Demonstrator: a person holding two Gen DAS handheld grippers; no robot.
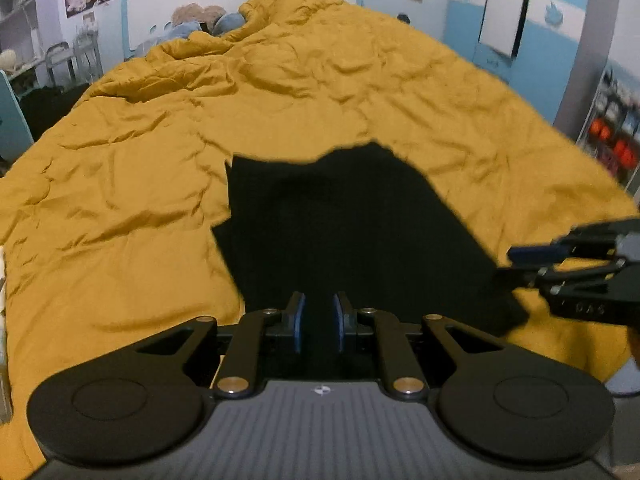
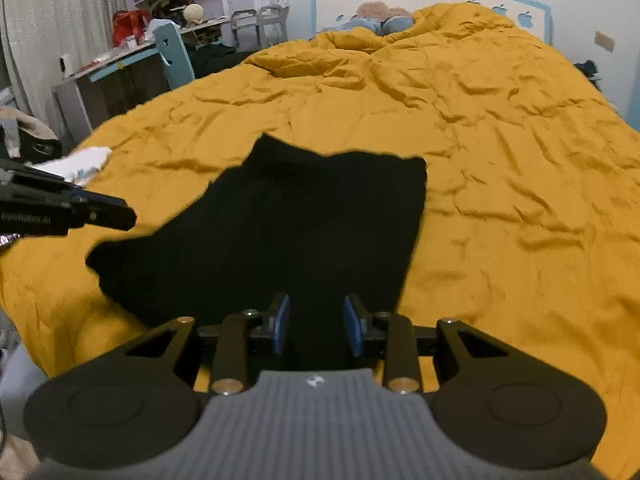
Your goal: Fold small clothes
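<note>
Right view alone shows white cloth [image 2: 82, 164] beside black garment [image 2: 280, 224].

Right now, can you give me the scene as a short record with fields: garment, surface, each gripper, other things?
garment: black fabric garment, lying spread out flat
surface: wrinkled mustard-yellow quilt on a bed
left gripper: fingers apart, empty, at the garment's near edge
right gripper: fingers apart, empty, over the garment's near edge
other: small white cloth on the quilt's left side
</note>
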